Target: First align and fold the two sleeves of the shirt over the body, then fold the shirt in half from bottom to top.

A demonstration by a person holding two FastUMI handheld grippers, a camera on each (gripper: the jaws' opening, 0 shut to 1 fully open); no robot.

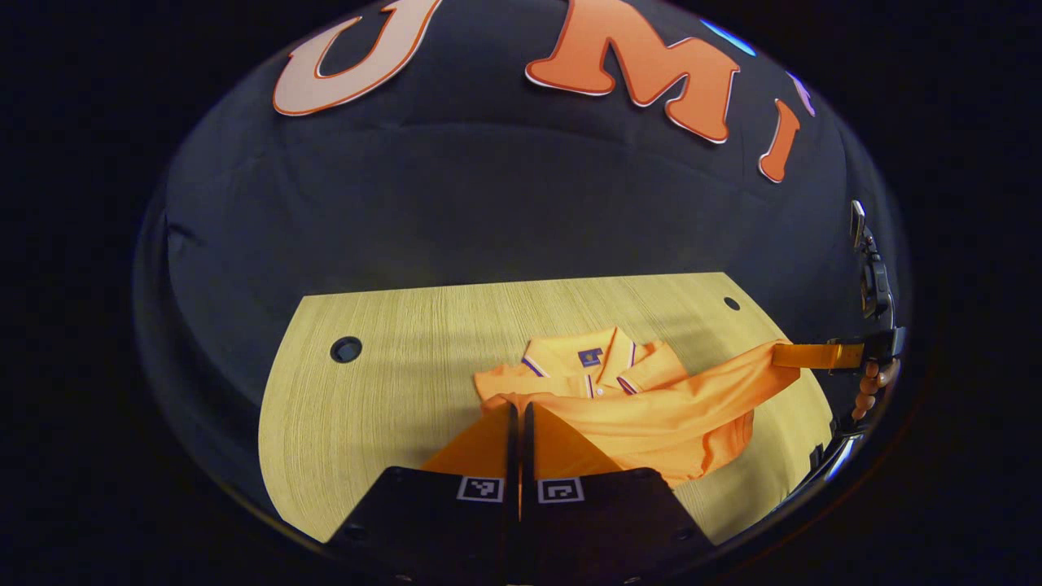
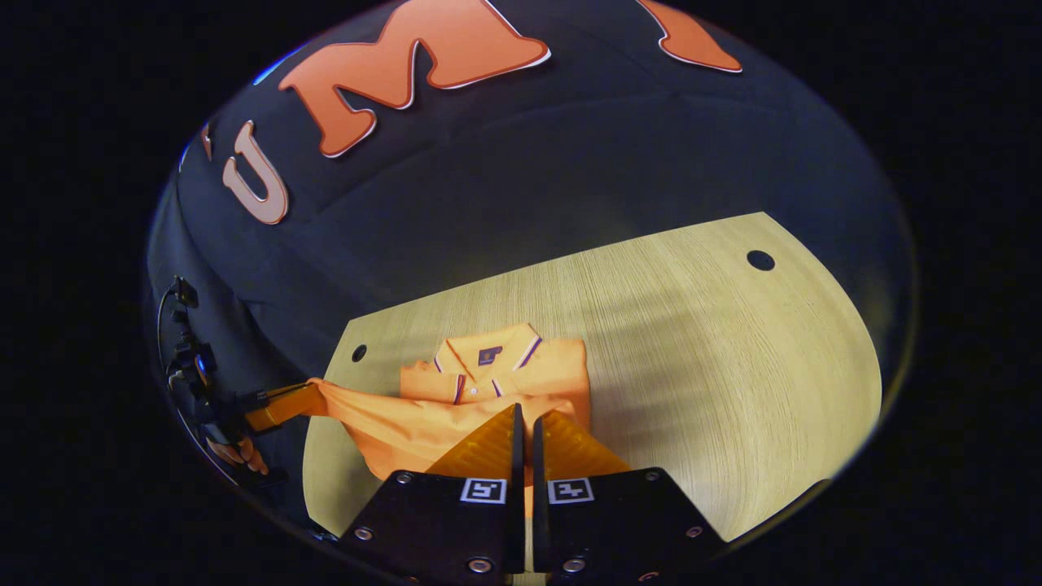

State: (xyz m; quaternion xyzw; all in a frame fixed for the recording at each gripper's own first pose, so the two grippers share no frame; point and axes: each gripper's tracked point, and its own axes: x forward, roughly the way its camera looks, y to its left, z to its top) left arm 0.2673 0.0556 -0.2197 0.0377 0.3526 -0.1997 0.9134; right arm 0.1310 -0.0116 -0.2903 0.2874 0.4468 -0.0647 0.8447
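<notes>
The left tool (image 1: 518, 411) has its fingers pressed together on the bottom hem of the orange shirt (image 1: 651, 407), lifting it. The right tool (image 2: 525, 419) is likewise clamped on the hem's other end, so the cloth stretches taut between them above the shirt's body. The collar (image 2: 486, 352) lies flat toward the far edge of the table (image 2: 692, 325).

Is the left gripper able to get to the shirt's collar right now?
Probably not yet. The left gripper looks shut on the shirt's lifted hem, so it's busy. The collar lies uncovered on the table just ahead, with nothing between.
</notes>
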